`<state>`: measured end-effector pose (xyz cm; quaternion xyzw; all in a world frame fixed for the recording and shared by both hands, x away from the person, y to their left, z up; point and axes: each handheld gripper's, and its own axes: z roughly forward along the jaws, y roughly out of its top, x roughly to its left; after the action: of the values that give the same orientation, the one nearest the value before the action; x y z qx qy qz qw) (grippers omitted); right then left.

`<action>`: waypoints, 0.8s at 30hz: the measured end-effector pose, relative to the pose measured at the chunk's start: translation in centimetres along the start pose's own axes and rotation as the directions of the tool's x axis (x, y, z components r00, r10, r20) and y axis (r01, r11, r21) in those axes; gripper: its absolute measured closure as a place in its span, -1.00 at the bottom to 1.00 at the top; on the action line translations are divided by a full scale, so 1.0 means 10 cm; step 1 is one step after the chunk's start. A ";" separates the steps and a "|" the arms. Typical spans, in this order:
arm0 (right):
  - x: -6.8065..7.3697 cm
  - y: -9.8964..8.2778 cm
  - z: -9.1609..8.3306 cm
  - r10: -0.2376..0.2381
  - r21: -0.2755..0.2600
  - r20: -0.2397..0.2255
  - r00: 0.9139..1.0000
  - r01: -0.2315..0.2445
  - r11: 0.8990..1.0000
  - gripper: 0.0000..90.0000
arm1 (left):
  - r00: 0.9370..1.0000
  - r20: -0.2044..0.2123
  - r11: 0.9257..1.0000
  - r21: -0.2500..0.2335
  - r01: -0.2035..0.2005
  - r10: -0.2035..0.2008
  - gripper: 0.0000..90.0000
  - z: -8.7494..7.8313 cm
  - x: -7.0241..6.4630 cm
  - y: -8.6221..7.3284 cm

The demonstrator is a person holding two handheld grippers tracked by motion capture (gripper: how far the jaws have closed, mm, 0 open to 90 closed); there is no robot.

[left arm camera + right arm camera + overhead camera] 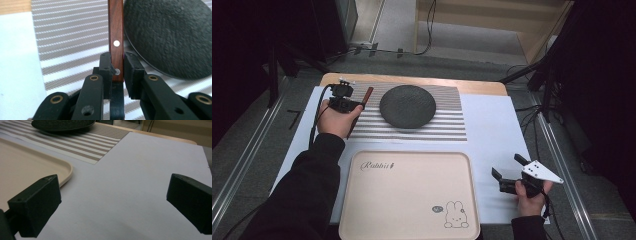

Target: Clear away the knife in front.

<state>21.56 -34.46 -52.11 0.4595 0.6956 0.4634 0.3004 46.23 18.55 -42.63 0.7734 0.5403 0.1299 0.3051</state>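
A utensil with a red-brown wooden handle (367,95) (115,30) and two silver rivets lies over the left part of the striped placemat (447,125), just left of a dark round plate (407,106) (170,35). My left gripper (360,105) (117,62) is shut on the handle's near end. A thin dark part of the utensil runs back beside the hand. My right gripper (507,166) (113,200) is open, with nothing between its jaws, low over the white sheet (140,170) right of the tray.
A beige tray (407,195) (25,165) with a rabbit drawing lies at the near middle of the table. The plate (62,124) and placemat (82,142) show far off in the right gripper view. Stand legs and cables surround the table.
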 end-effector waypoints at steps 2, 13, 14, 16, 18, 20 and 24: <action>0.00 0.00 0.00 -0.001 0.000 0.000 1.000 0.001 1.000 -1.00 | 1.000 0.007 1.000 0.001 -0.005 0.005 0.70 -0.03 -0.02 -0.04; 0.00 0.00 0.00 0.002 -0.002 -0.002 1.000 -0.002 1.000 -1.00 | 0.999 0.029 0.999 -0.015 -0.031 0.031 0.70 -0.20 -0.18 -0.24; 0.00 0.00 0.00 0.002 -0.002 -0.003 1.000 -0.002 1.000 -1.00 | 0.999 0.028 0.999 -0.013 -0.035 0.036 0.70 -0.21 -0.19 -0.25; 0.00 0.00 0.00 0.004 -0.001 -0.002 1.000 -0.004 1.000 -1.00 | 0.998 0.030 0.999 -0.015 -0.049 0.049 0.70 -0.23 -0.23 -0.29; 0.00 0.00 0.00 0.004 -0.001 -0.003 1.000 -0.004 1.000 -1.00 | 0.998 0.033 0.998 -0.015 -0.058 0.059 0.70 -0.25 -0.27 -0.33; 0.00 0.00 -0.01 0.004 -0.001 -0.003 1.000 -0.004 1.000 -1.00 | 0.997 0.020 0.997 -0.025 -0.074 0.074 0.70 -0.29 -0.31 -0.37; 0.00 0.00 -0.01 0.005 -0.002 -0.004 1.000 -0.005 1.000 -1.00 | 0.997 0.039 0.997 -0.045 -0.065 0.067 0.70 -0.38 -0.37 -0.45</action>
<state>21.52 -34.47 -52.09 0.4601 0.6947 0.4656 0.2982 39.39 17.48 -41.99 0.7863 0.5053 0.1360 0.3285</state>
